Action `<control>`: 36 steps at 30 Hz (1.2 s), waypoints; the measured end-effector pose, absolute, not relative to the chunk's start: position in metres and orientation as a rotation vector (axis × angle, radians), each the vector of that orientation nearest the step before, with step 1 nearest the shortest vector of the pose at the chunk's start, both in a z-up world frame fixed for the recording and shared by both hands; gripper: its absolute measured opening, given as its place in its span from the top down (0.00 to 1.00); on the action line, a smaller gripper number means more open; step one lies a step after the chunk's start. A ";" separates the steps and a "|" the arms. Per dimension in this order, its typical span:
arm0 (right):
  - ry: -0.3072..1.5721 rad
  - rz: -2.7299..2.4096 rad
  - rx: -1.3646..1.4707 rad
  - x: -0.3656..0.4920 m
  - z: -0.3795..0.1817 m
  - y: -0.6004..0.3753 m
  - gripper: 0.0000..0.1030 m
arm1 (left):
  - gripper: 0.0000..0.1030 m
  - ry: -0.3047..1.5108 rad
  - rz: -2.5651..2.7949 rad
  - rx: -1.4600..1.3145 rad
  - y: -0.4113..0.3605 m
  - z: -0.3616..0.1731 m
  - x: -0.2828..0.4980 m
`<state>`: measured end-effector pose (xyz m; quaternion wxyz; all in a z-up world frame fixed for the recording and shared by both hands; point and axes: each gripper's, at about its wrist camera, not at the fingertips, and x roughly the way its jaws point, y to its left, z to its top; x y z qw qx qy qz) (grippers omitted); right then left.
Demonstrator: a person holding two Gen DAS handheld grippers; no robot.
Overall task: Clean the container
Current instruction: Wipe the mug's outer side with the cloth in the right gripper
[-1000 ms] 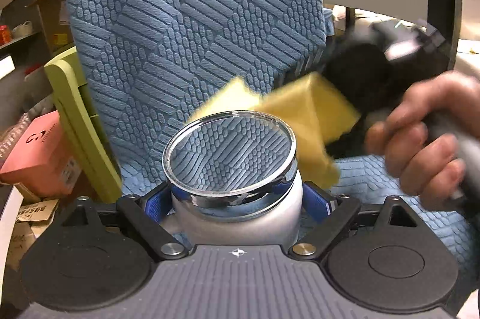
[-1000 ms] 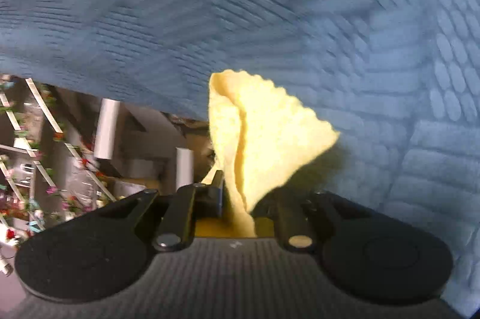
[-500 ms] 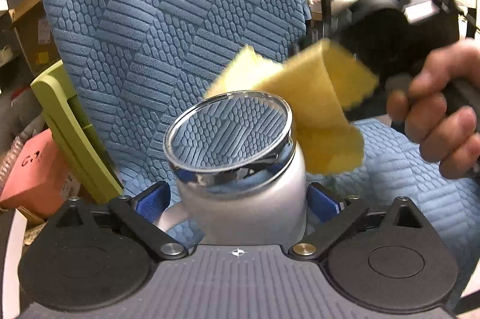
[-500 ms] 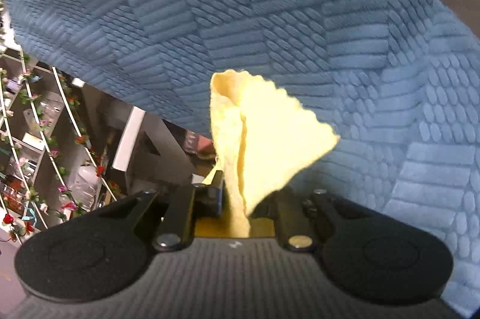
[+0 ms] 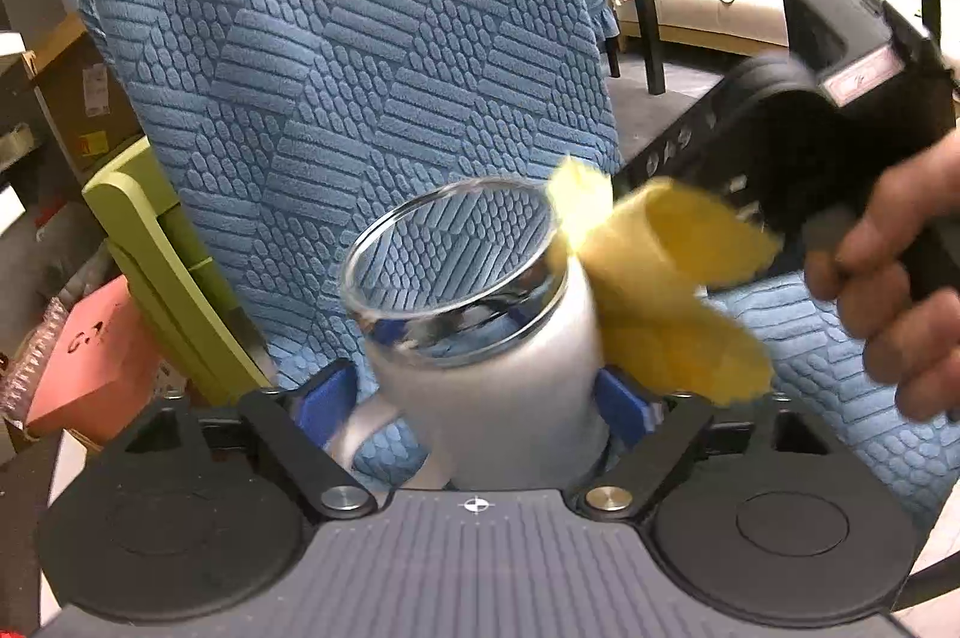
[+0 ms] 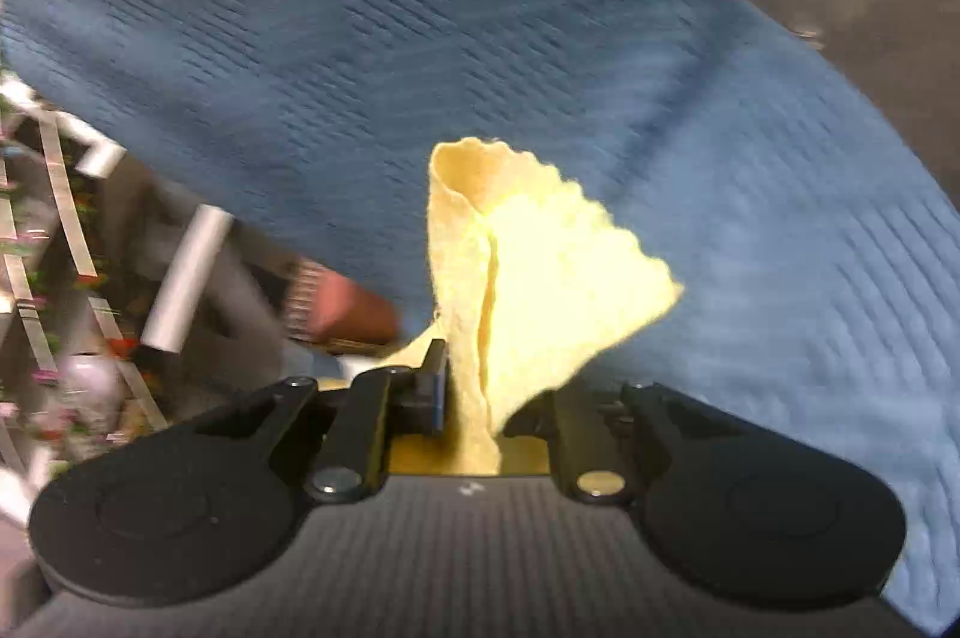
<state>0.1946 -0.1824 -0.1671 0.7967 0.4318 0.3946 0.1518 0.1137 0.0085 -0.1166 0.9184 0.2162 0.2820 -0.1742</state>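
Your left tool [image 5: 474, 398] has the container [image 5: 480, 338], a white jar with a handle low on its left side and a clear glass rim at its mouth, between its blue pads [image 5: 324, 401], and its jaws are closing on the jar's lower body. In the left wrist view the pads sit against the jar on both sides. The jar tilts a little, its open mouth turned up and away from you, and the quilted pattern behind shows through the glass.

Your right tool [image 6: 474, 398] is clenched tight on a folded yellow cloth [image 6: 540, 278], which stands up out of the pinch in a crumpled peak. From the left wrist view that same cloth [image 5: 666, 290] lies against the jar's right shoulder, one corner up at the glass rim, while your right hand [image 5: 888, 290] grips the black handle of the tool at the far right of the frame. The cloth and the hand are smeared by motion blur.

Behind the jar rises a chair [image 5: 336, 56] covered in blue quilted fabric, back and seat both in sight. To its left stand a lime-green folded frame [image 5: 150, 242] and a pink box [image 5: 90, 350] amid clutter. The right wrist view is blurred; beyond the cloth it gives only the blue fabric [image 6: 420, 38] and an indistinct shelf area at lower left.
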 end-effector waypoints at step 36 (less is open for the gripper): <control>0.640 0.095 1.013 0.140 -0.155 -0.157 0.84 | 0.27 0.641 -0.388 0.185 0.053 -0.100 0.109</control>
